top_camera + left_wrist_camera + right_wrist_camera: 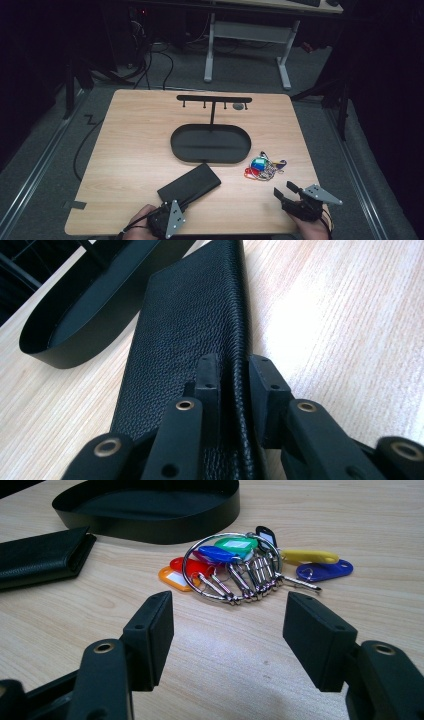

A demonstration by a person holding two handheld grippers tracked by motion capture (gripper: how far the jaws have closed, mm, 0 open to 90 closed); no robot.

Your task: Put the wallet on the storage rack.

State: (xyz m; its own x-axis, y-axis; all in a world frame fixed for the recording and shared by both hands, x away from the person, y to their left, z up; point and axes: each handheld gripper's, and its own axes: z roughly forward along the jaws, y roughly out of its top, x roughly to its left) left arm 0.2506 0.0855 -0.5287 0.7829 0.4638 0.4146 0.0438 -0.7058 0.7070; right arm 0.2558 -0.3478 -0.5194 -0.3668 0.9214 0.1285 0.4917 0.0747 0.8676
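On my left, the left tool [232, 375] is clenched on the near edge of the black leather wallet [190, 185], one jaw on either side of its folded spine. The wallet lies flat on the bench [135, 135], slanting away from my hand toward the oval tray [177, 145], its far corner just beside the tray's rim. I judge this the pick-up step: the grip is made, the lift not yet done. The next move calls for a steady raise that keeps the wallet level, then a carry over the tray wall without catching it.

The wallet's skin is pebbled grain, matte, soft at the fold. The tray is thin black metal, with a low upright wall and a flat floor. A slim post rises from its far side to a crossbar with small hooks [214, 99].

Further right, the key bunch [235, 565] lies on the bench near the tray's right end: a big steel ring threaded with snap clips and plastic tags in green, blue, red, orange and yellow, glossy and hard. The right tool [227, 627] hangs released, jaws wide apart, aimed at the bunch but short of it, touching nothing. To take it, I think I would need to close on the ring itself, since the tags look slippery
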